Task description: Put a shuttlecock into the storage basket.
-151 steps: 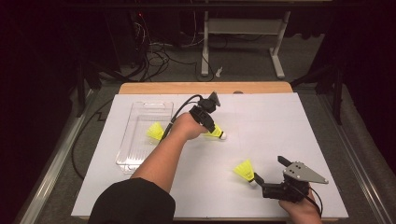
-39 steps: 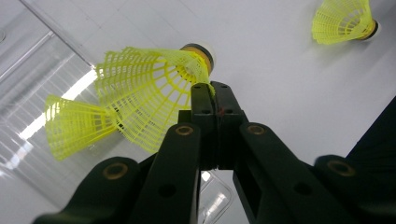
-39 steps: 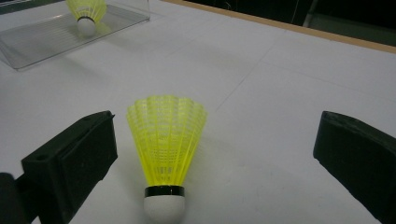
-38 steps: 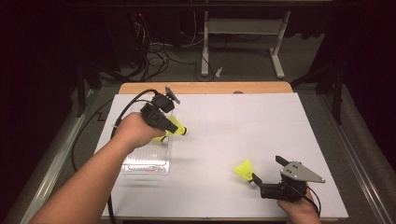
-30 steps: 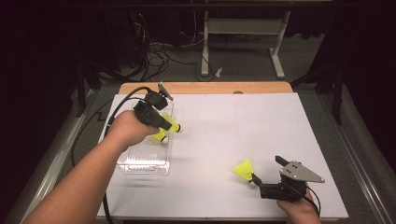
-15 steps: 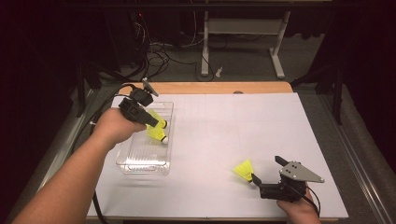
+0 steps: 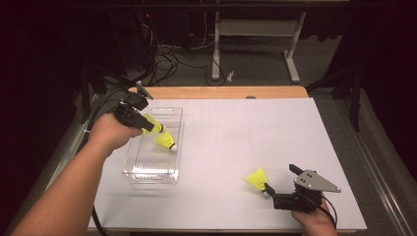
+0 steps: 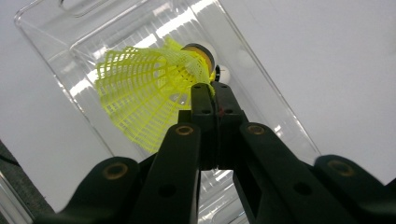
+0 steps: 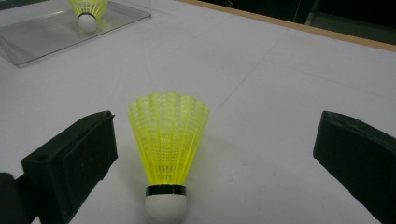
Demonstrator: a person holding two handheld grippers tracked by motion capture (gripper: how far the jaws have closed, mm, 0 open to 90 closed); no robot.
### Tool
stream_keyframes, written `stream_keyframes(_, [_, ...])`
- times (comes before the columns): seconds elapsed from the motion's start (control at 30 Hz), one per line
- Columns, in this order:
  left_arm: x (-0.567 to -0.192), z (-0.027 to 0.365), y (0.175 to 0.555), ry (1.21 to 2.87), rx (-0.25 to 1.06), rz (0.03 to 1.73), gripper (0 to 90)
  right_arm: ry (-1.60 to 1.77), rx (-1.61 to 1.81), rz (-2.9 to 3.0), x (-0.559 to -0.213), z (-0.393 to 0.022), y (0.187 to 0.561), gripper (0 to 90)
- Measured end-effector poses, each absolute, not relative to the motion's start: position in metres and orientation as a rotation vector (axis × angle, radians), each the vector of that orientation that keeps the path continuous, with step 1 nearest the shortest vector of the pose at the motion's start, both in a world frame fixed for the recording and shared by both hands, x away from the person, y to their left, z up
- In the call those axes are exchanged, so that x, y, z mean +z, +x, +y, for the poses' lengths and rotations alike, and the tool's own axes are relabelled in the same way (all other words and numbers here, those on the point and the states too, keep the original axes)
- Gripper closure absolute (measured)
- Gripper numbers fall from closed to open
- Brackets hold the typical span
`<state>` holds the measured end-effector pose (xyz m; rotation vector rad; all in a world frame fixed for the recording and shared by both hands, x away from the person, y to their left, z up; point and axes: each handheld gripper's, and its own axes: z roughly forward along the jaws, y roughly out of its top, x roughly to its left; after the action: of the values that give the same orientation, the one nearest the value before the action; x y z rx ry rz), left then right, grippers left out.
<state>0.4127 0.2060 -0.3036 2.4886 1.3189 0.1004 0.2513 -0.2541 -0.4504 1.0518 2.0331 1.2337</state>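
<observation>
White paper is covering the desk point(image 7: 275, 142), and behind it a dark room is showing cables on the floor and the legs of a metal stand. Toward nine o'clock on the desk a clear plastic tray point(image 7: 152, 172) is lying with its long side running away from the person. The left gripper point(image 7: 147, 127) is hanging over the tray's far end at about ten o'clock, and its jaws are pressing together on the edge of a yellow shuttlecock's point(image 8: 149, 88) netted skirt. In the left gripper view the jaws are meeting with only that thin skirt pinched between them, and the shuttlecock is sticking out past the jaw tips with its white cork pointing away, over the tray. A second yellow shuttlecock point(image 7: 165, 142) is lying inside the tray, cork toward the tray's right wall, just beside the held one.

Down at five o'clock the right gripper point(image 7: 268, 188) is resting low near the desk's front edge, a hand point(image 7: 314, 223) gripping it from below. Its jaws are standing spread wide. A third yellow shuttlecock point(image 9: 167, 140) is lying on the paper between them, cork toward the gripper and skirt fanning away, and neither jaw is touching it.
</observation>
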Motion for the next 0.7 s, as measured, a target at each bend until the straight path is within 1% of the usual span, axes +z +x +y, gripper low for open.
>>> stream_keyframes(0.57, [-0.309, 0.223, 0.421, 2.47, 0.116, 1.386, 89.6, 1.05, 1.227, 2.046, -0.452, -0.253, 0.252, 0.2])
stream_keyframes(0.7, [-0.305, 0.226, 0.425, 2.468, 0.127, 1.411, 89.6, 1.051, 1.228, 2.045, -0.452, -0.253, 0.251, 0.2])
